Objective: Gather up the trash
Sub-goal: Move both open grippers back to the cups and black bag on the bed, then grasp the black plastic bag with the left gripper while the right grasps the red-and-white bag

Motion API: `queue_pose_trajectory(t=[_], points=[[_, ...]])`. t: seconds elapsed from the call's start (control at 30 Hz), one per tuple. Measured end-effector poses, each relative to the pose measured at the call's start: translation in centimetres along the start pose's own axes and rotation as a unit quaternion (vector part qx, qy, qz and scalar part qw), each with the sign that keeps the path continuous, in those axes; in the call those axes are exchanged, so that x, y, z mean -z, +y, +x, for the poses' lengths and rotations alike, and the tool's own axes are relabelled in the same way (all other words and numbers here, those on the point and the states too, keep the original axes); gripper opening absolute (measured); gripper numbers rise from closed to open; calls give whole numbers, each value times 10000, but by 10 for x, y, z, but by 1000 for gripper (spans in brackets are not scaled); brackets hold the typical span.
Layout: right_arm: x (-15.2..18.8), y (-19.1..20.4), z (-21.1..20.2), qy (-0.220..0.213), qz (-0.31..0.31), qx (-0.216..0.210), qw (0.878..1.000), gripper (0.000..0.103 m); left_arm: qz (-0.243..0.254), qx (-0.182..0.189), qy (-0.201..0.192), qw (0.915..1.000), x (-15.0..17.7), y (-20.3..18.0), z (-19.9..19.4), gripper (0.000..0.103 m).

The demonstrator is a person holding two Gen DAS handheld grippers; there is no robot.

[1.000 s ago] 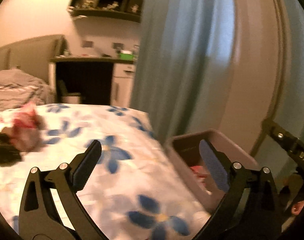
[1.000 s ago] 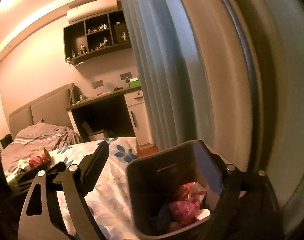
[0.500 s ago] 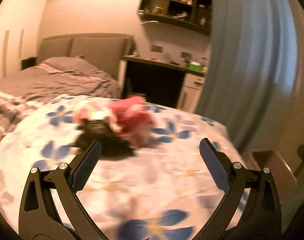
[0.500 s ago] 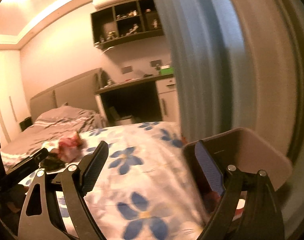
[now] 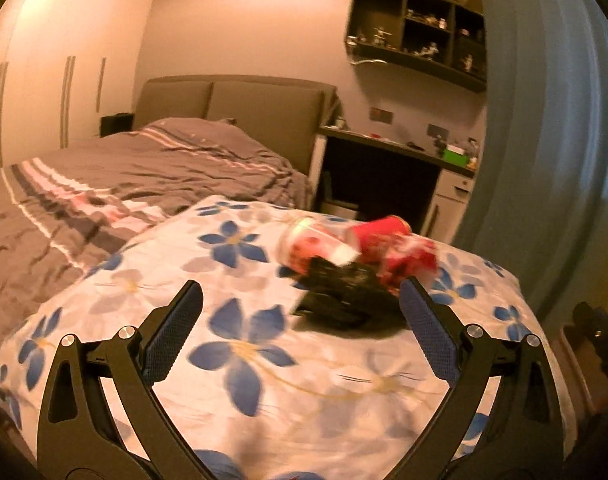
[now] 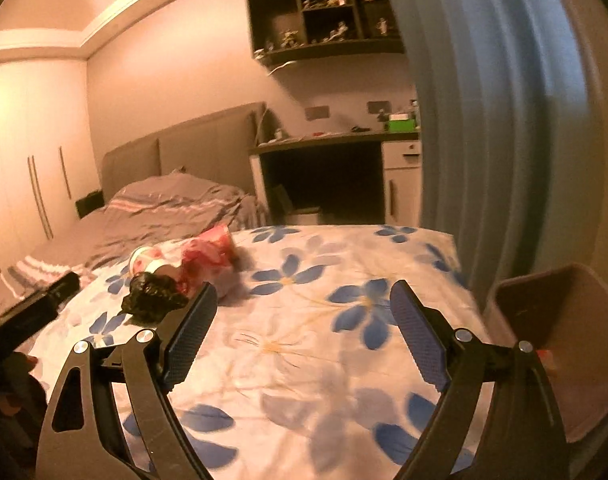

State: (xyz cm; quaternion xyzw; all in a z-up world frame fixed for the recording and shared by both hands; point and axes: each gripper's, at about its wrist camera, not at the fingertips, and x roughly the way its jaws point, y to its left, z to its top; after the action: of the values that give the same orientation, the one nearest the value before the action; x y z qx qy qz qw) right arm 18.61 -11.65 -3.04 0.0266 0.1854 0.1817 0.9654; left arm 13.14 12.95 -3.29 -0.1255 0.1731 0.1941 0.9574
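Left hand-held gripper [image 5: 302,320] jaws apart, empty. Right hand-held gripper [image 6: 304,320] jaws apart, empty. Trash pile [image 5: 355,256], red wrappers plus black bag, on flowered bedspread [image 5: 240,360]. Bin [image 6: 551,320] beside bed at right.

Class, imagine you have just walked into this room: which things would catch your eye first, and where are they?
First, the heap of red and white wrappers with a crumpled black bag in front of it, lying on the blue-flowered sheet. It sits just ahead of the open left claw. Next, the brown bin at the sheet's right edge, beside the blue curtain.
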Motion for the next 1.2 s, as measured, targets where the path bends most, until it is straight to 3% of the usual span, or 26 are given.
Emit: queue_pose_trajectory(t=[0.27, 0.6, 0.8, 0.9, 0.97, 1.0, 1.2], points=[[-2, 44, 60, 359, -240, -223, 9988, 85, -216, -343, 36, 9992, -5, 34, 10, 97], [-17, 88, 124, 677, -564, -389, 9954, 73, -266, -538, 5, 9982, -10, 56, 19, 97], [-20, 101, 149, 889, -697, -450, 9926, 56, -243, -429, 28, 9988, -10, 56, 22, 97], [-17, 102, 156, 1068, -685, -529, 9905, 31, -174, -314, 45, 9993, -8, 50, 23, 97], [-13, 100, 157, 1200, -710, -567, 9886, 8, -99, -208, 75, 9997, -7, 42, 25, 97], [-12, 99, 156, 1215, -716, -598, 9882, 4, -66, -141, 85, 9998, -6, 39, 26, 97], [-10, 86, 127, 942, -763, -609, 9908, 1, 83, 323, 187, 9993, 0, 17, 34, 97]])
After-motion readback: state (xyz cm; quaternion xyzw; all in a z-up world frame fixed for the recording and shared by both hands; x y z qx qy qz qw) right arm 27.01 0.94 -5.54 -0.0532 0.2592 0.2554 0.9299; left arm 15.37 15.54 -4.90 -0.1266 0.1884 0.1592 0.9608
